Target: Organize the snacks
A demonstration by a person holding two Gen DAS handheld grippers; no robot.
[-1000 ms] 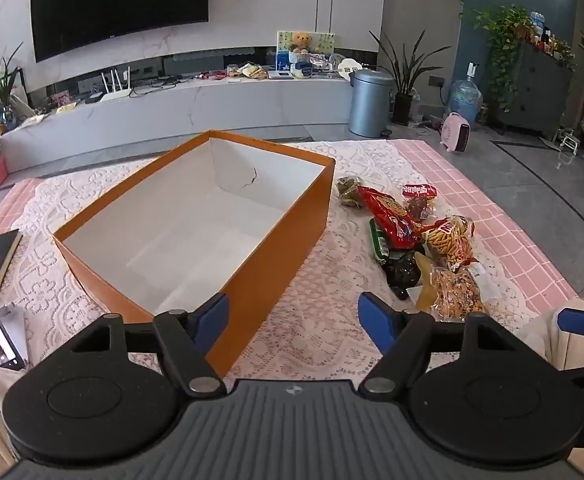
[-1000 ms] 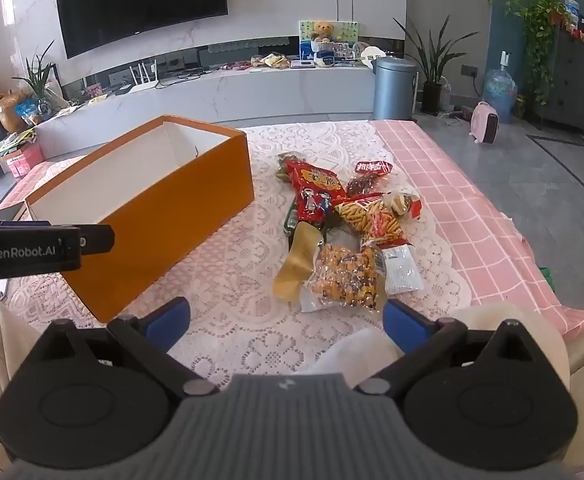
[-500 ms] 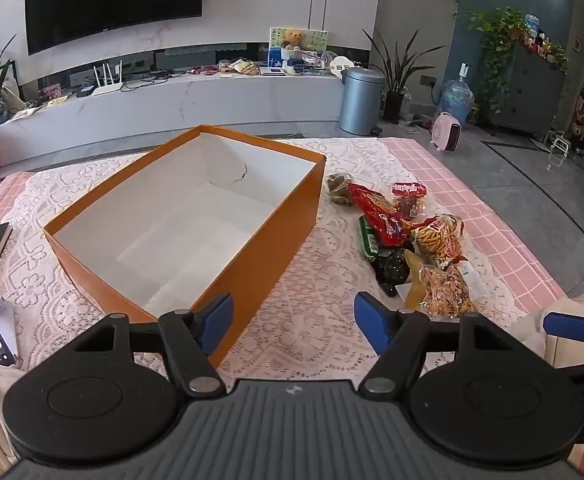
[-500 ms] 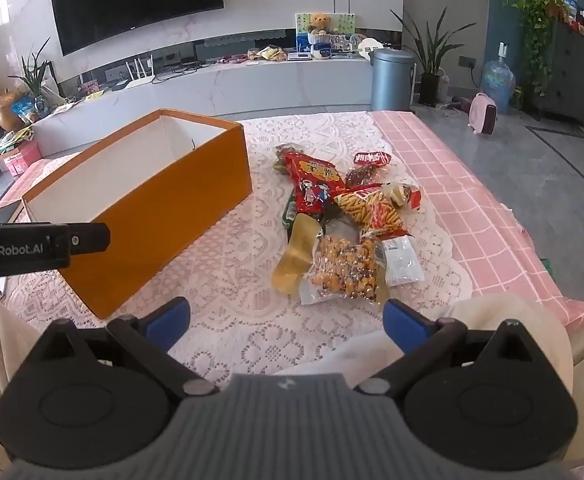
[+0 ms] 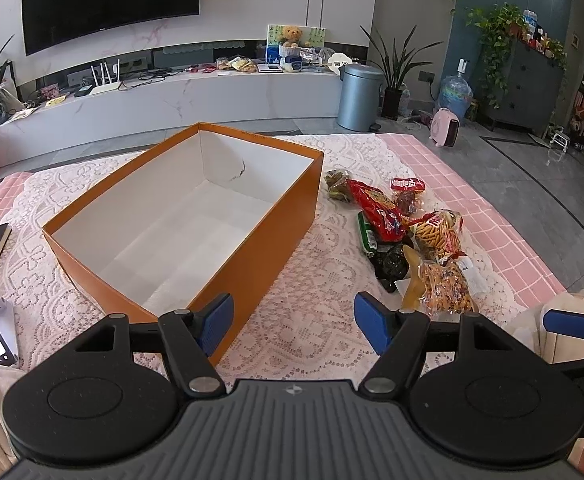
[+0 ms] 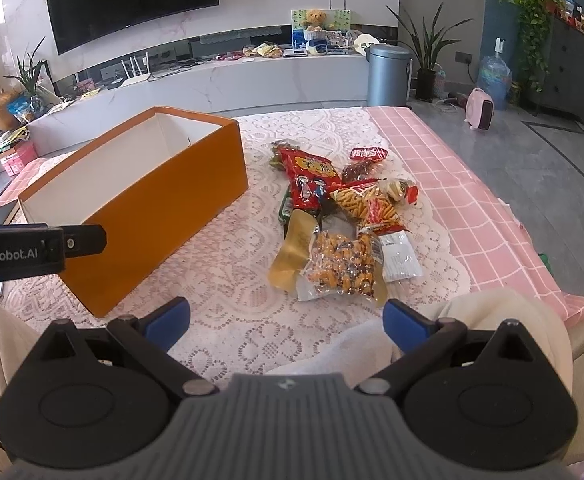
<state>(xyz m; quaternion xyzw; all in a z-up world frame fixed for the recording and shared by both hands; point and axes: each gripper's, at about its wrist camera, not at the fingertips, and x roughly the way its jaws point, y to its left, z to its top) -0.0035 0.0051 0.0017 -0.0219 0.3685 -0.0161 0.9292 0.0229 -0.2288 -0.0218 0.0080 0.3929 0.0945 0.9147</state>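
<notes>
Both the left claw [image 5: 294, 324] and right claw [image 6: 286, 322] gape wide (gripping nothing) before the snacks [image 6: 332, 216].

Both wrist views look forward over the table from its near edge, sharing the orange box [image 5: 180, 220] and snack pile [image 6: 340, 220].

You see a matt orange cardboard box [image 5: 260, 240], glossy plastic snack packets [image 6: 340, 268], and a lace cloth [image 5: 312, 332].
</notes>
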